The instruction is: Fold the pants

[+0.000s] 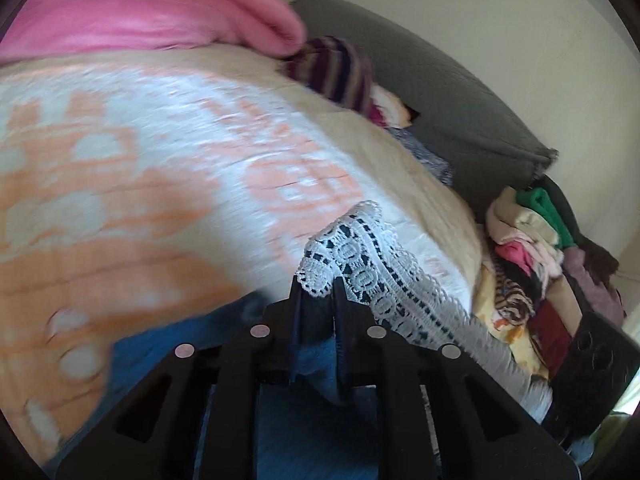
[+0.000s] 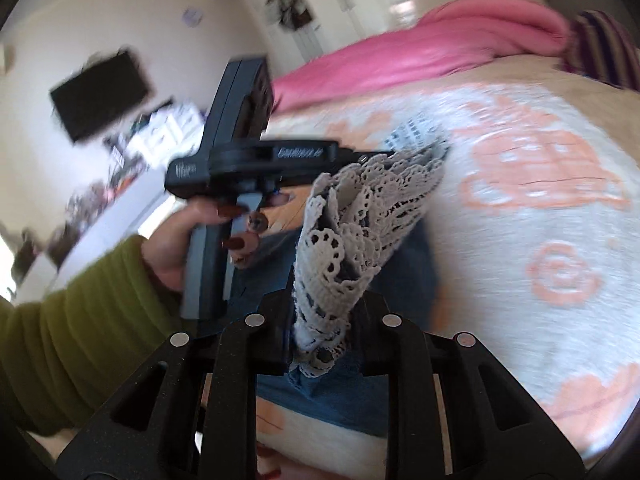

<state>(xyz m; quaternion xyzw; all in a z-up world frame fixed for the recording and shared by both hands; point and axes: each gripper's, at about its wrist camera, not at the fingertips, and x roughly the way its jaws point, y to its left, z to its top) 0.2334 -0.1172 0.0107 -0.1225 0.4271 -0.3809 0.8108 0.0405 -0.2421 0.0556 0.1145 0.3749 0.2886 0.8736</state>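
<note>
The pants are blue denim [image 1: 168,344] with a white lace hem [image 1: 360,248], and they lie on a bedspread [image 1: 160,160] patterned in white and orange. My left gripper [image 1: 318,284] is shut on one lace hem, which hangs off to the right. In the right wrist view my right gripper [image 2: 324,312] is shut on a bunched lace hem [image 2: 348,232], with denim [image 2: 340,392] hanging below. There too, a hand [image 2: 180,240] in a green sleeve [image 2: 80,320] holds the left gripper [image 2: 384,154], shut on lace just above the bed.
A pink blanket [image 1: 140,20] lies across the far side of the bed, with a striped garment [image 1: 336,68] and a grey pillow [image 1: 440,80] beside it. A black basket [image 1: 592,368] heaped with clothes [image 1: 532,240] stands at the right. A dark screen [image 2: 100,92] hangs on the wall.
</note>
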